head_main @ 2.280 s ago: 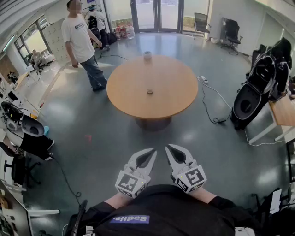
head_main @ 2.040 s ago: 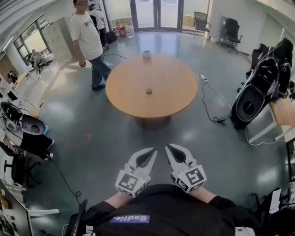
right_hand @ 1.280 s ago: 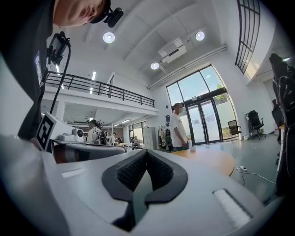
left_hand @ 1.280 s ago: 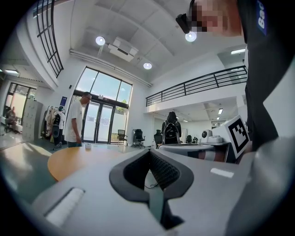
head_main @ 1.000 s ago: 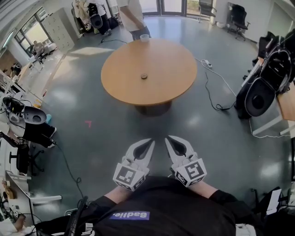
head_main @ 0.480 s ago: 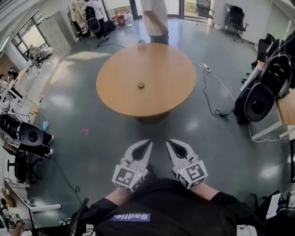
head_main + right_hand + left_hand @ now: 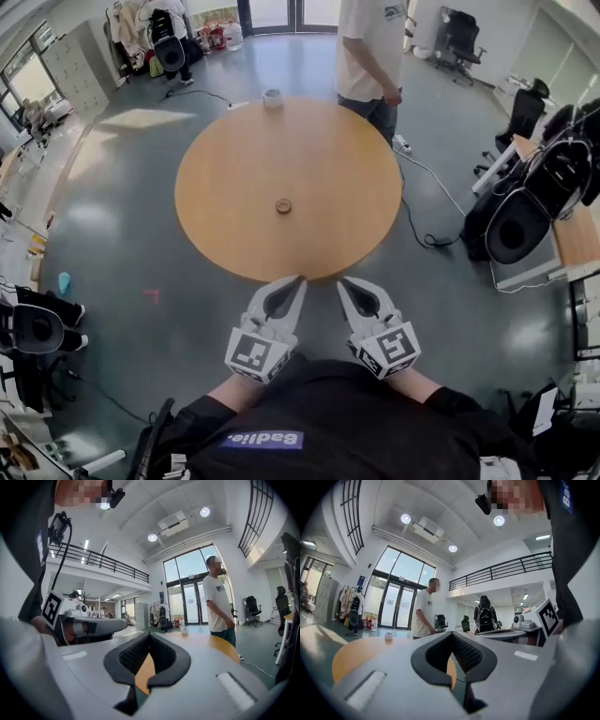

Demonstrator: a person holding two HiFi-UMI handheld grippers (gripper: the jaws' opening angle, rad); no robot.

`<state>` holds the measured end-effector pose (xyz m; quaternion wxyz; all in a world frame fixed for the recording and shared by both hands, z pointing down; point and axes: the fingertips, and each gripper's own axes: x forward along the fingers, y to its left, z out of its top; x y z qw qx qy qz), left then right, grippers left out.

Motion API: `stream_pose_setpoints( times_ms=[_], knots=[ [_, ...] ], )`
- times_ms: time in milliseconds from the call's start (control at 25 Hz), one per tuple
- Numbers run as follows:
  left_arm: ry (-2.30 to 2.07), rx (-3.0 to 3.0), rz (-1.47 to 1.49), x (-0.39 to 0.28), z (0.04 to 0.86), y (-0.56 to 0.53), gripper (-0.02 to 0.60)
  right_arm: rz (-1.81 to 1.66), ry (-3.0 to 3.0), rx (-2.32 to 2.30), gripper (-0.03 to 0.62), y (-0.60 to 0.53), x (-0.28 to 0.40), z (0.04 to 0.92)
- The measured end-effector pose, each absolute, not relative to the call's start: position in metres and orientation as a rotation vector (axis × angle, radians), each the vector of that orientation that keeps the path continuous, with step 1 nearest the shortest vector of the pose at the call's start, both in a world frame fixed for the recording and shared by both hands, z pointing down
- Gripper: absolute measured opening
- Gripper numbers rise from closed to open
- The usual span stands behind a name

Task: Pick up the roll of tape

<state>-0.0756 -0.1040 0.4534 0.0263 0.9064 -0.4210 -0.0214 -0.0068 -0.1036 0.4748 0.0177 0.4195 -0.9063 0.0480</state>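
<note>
We see a round wooden table (image 7: 328, 206) on a glossy grey floor (image 7: 112, 234), glass doors (image 7: 281, 11) behind, office chairs (image 7: 459, 36) at right.

We hold our left gripper (image 7: 297, 279) and right gripper (image 7: 342, 281) level, side by side, each with jaws pressed together, empty.

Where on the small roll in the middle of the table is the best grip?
Probably across its outer rim, from above on the near side: the roll seems to lie flat on the round table, hole up, clear of other things.
</note>
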Motion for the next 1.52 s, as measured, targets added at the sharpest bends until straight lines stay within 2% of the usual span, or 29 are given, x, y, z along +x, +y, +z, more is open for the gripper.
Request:
stream_pose_setpoints(
  times_ms=[320, 920, 1520],
  knots=[
    [-1.243, 2.794, -0.040, -0.126, 0.454, -0.197, 0.020, 0.170, -2.739, 1.392, 0.005, -0.183, -0.048, 0.469],
    [-1.344, 2.769, 0.056, -0.108, 0.449, -0.258, 0.020, 0.155, -2.829, 1.310, 0.005, -0.257, -0.034, 0.450],
    [-1.333, 2.774, 0.290, -0.115, 0.501, -0.303, 0.020, 0.201, -2.805, 1.328, 0.005, -0.269, -0.032, 0.463]
  ],
)
